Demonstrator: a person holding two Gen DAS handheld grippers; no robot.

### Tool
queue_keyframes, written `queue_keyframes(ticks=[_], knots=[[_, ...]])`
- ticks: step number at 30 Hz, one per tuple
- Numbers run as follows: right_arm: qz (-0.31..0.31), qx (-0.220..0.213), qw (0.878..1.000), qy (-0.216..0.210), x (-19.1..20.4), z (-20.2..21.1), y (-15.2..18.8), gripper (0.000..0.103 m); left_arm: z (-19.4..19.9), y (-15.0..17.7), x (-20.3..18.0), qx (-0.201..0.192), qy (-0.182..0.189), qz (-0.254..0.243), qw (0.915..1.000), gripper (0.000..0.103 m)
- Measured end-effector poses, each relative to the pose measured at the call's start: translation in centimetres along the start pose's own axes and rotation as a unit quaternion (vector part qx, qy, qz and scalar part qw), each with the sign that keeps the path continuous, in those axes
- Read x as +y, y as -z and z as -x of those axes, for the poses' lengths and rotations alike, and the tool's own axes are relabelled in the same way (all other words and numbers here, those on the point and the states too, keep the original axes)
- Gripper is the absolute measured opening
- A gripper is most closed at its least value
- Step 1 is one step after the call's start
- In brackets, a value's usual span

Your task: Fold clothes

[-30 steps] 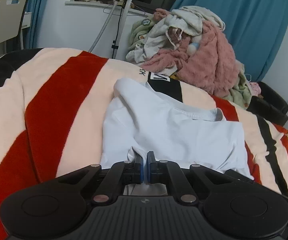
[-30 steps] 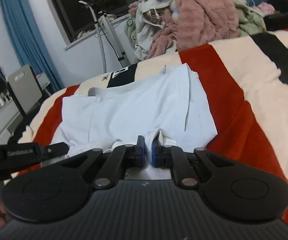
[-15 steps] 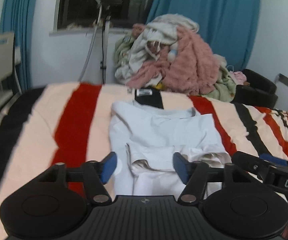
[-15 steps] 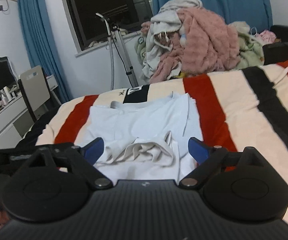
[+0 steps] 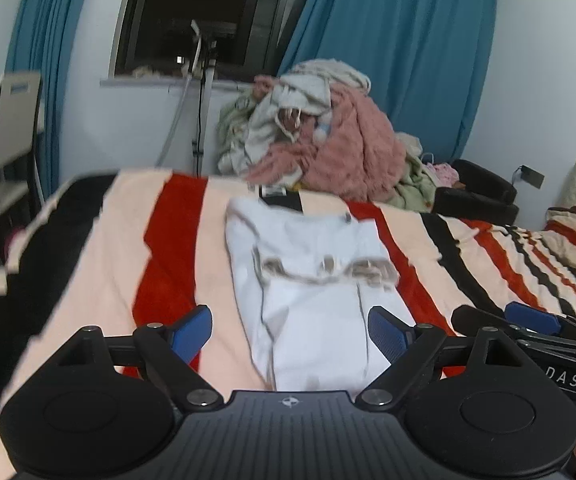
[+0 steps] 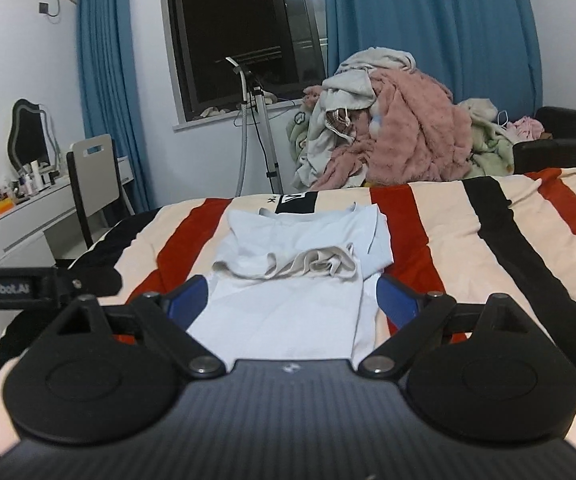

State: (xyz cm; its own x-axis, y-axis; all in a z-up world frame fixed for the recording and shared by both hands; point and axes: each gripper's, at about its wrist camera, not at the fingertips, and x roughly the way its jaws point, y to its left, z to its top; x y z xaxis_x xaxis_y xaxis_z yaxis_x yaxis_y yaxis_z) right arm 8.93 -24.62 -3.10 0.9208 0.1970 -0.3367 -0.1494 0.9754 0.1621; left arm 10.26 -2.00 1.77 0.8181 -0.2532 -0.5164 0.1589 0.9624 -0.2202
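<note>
Both tongs, left (image 5: 289,330) and right (image 6: 291,300), gape empty over the folded white cotton T-shirt (image 6: 299,264); its bunched beige hem (image 6: 288,266), toward twelve o'clock, could spring loose on the plush striped blanket (image 6: 427,236).

Left wrist: low, facing along bed (image 5: 100,264) toward window (image 5: 208,20) | right wrist: alongside, same heading | shared: white shirt (image 5: 311,280), clothes pile (image 6: 399,140)

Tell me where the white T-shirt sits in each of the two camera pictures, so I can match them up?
Left wrist view: the white T-shirt lies centre, on the striped blanket, just ahead of the open left claw.
Right wrist view: it lies centre, between the fingers of the open right claw.
Shared landmark: the pink fluffy laundry pile beyond the bed.
</note>
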Motion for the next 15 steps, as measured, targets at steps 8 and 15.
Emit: queue_keyframes(ticks=[8, 15], knots=[[-0.036, 0.014, 0.998, 0.042, -0.9, -1.0, 0.3, 0.092, -7.1, 4.3, 4.1, 0.093, 0.099, 0.223, 0.9654, 0.078], [-0.319, 0.117, 0.939, -0.048, -7.0, -4.0, 3.8, 0.093, -11.4, 6.2, 6.9, 0.095, 0.122, 0.346, 0.9255, 0.029]])
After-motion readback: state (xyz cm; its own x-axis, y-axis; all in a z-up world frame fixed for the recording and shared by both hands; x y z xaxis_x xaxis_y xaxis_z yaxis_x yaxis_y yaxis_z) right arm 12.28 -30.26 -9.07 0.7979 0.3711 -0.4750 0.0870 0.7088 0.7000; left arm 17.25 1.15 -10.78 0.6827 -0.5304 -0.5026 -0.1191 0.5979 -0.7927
